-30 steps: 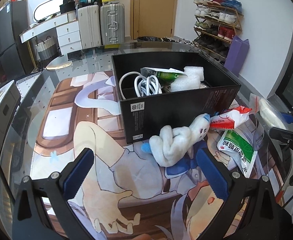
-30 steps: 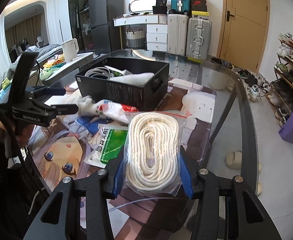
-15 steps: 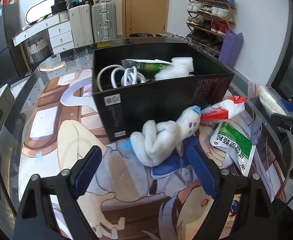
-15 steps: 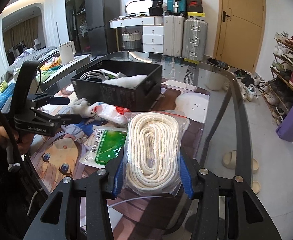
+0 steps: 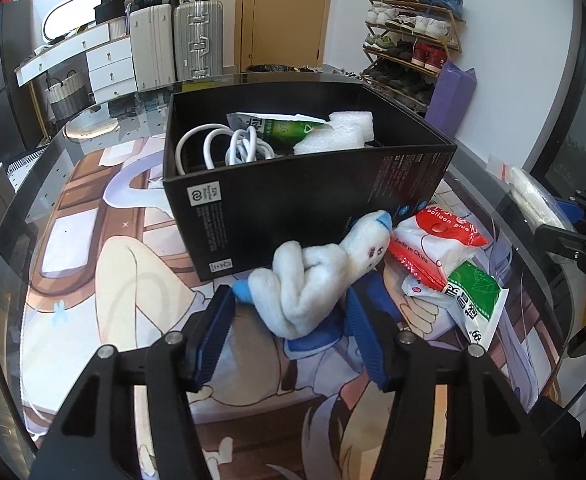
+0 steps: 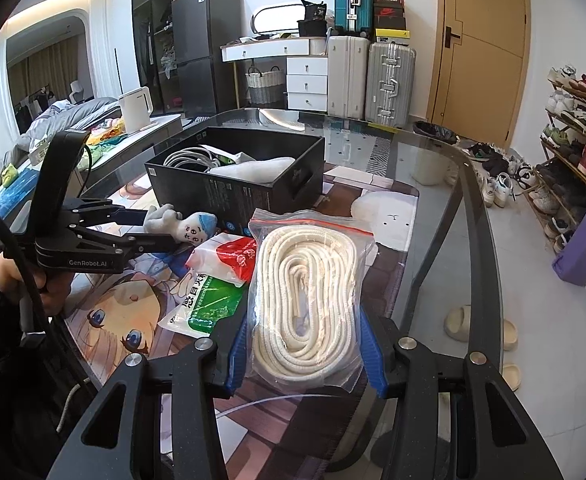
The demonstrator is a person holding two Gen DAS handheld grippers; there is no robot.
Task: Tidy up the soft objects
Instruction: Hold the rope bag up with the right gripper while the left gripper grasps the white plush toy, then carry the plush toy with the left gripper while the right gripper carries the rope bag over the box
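A white plush toy (image 5: 309,280) with blue tips lies on the printed mat against the front wall of the black box (image 5: 293,200). My left gripper (image 5: 289,296) straddles it and its jaws are closing. The blue pads stand close on both sides of the toy, with a sliver of gap still showing at the left one. In the right wrist view the left gripper (image 6: 161,230) reaches in from the left around the plush toy (image 6: 189,226). My right gripper (image 6: 303,332) is shut on a clear zip bag of coiled white rope (image 6: 309,292), held above the table.
The box (image 6: 213,192) holds a white cable (image 5: 229,144), a green packet (image 5: 285,128) and white foam (image 5: 341,132). A red-and-white packet (image 5: 433,244) and a green-and-white packet (image 5: 473,296) lie right of the toy. The glass table's edge (image 6: 477,216) curves on the right, with floor beyond.
The left gripper's jaws have narrowed from wide apart to close around the plush toy, and it has edged nearer. The right gripper still holds the rope bag in place.
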